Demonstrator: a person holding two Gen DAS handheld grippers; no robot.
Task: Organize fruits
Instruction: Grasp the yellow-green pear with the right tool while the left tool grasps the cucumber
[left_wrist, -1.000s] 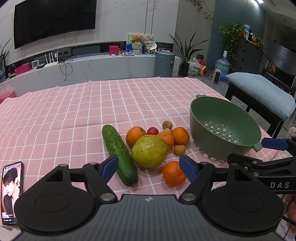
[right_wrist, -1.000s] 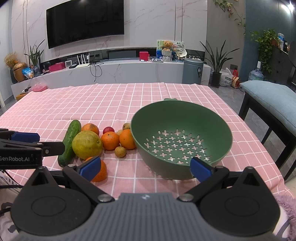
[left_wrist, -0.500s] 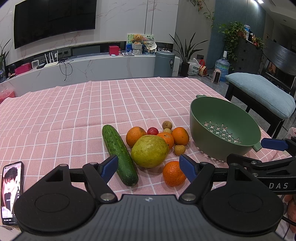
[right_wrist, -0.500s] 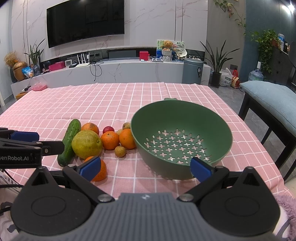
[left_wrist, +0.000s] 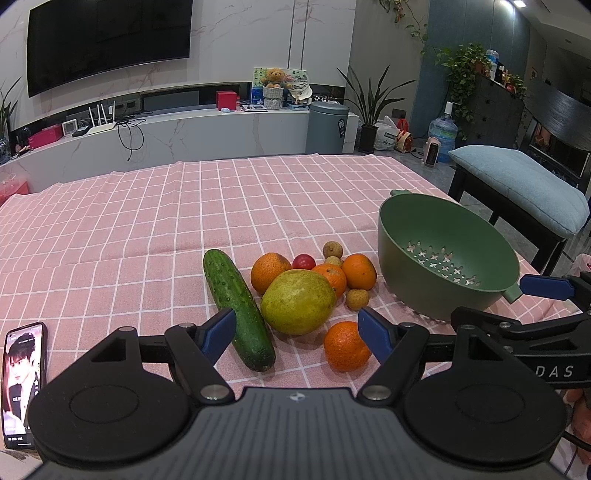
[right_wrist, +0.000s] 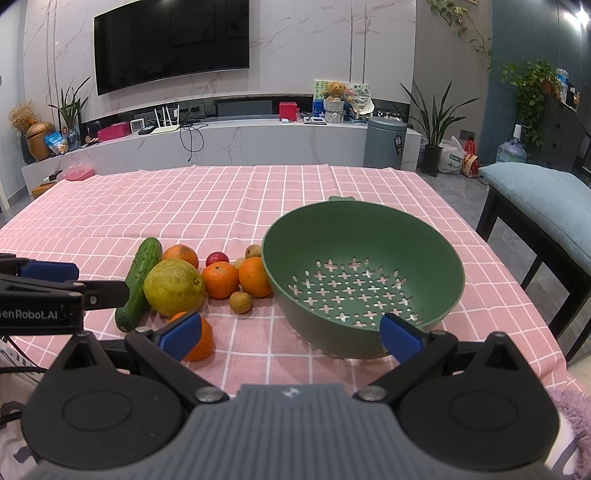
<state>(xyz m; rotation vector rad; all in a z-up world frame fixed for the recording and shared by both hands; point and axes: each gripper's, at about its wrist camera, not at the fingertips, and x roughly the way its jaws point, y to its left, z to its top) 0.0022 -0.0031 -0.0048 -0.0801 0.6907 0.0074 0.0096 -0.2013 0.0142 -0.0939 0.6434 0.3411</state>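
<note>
Left wrist view: our left gripper (left_wrist: 296, 329) (spread, empty) has the pomelo (left_wrist: 298, 301) dead ahead, nearest.

Far half of cloth (left_wrist: 221, 206) lying bare, giving open passage. Fruit pile crowding near centre: cucumber (left_wrist: 238, 308) lying just left of pomelo (left_wrist: 298, 302), oranges (left_wrist: 358, 271) and small fruits packed touching behind it. Lone orange (left_wrist: 347, 346) sitting apart at front, narrow gap separating it from pomelo. Colander (right_wrist: 364, 277) standing right of pile, touching or nearly touching nearest orange, blocking right side; its bowl lying open from above. Phone (left_wrist: 23, 376) occupying near-left edge. Both grippers hovering side by side at near edge, crowding each other.
</note>
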